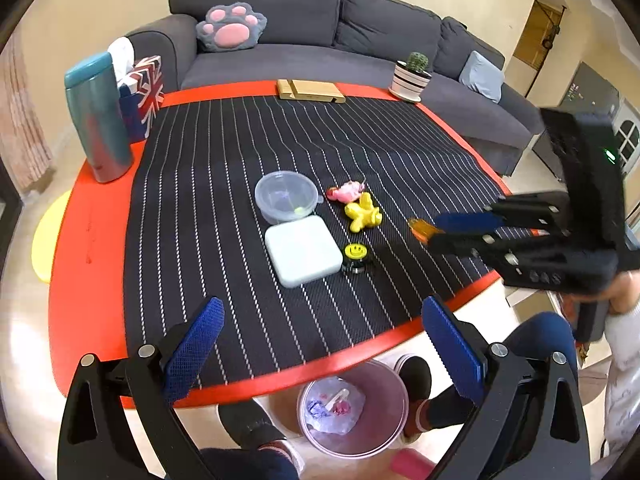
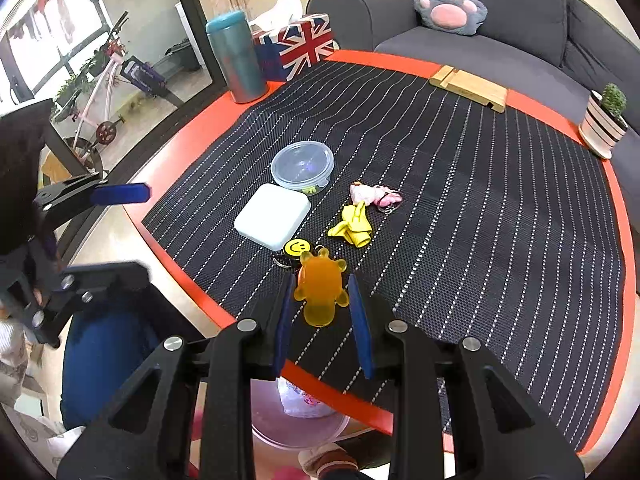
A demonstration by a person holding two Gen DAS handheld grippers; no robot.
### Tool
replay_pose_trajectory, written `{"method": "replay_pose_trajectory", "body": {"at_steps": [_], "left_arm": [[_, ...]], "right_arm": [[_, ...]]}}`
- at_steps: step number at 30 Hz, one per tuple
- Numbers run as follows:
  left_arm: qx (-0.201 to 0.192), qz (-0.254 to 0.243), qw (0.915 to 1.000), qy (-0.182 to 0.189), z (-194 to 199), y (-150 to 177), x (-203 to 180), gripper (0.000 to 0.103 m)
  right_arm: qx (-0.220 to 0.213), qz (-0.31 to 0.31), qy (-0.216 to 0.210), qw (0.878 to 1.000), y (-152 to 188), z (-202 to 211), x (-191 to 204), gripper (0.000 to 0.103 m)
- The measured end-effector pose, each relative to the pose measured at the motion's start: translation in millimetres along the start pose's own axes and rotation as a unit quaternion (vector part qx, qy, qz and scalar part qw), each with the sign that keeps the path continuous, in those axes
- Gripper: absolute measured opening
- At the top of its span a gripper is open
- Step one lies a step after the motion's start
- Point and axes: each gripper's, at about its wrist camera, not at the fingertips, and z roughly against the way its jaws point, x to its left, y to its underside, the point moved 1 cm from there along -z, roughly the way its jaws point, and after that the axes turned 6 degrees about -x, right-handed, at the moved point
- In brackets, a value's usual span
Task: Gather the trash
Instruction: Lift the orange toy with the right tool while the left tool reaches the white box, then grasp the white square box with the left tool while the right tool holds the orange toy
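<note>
Orange bear, a translucent figure, is pinched between the pads of the right tool, held just above the counter near its front edge; the left tool hangs spread and empty; a bin stands on the floor below the edge. The step looks like carrying; next, swing the bear over the bin and release.

Even, warm indoor light fills both views, with soft shadows only. Daylight glares through the window at the right-wrist view's upper left. Fisheye distortion bows the table edges; dark vignetting rims the corners. The right gripper looks motion-blurred.
</note>
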Motion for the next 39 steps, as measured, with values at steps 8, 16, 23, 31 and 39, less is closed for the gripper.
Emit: {"method": "replay_pose_trajectory", "body": {"at_steps": [8, 16, 23, 31, 39], "left_arm": [[0.019, 0.022, 0.9992, -0.027, -26, -20, -1, 0.095], [0.043, 0.070, 0.9951, -0.055, -63, -28, 9, 0.095], [0.062, 0.095, 0.9899, -0.085, -88, -26, 14, 0.095], [0.068, 0.106, 0.9867, -0.102, -101, -26, 16, 0.072], [0.068, 0.086, 0.9886, -0.103, -101, -24, 14, 0.059]], "right_arm": [[-0.014, -0.014, 0.001, 1.000, 6, 12, -7, 0.027], [-0.021, -0.026, -0.001, 0.999, 13, 18, -15, 0.027], [-0.024, -0.036, 0.000, 0.999, 20, 21, -22, 0.027], [-0.025, -0.041, -0.001, 0.999, 23, 23, -25, 0.027], [-0.026, -0.042, 0.002, 0.999, 23, 23, -26, 0.027]]}}
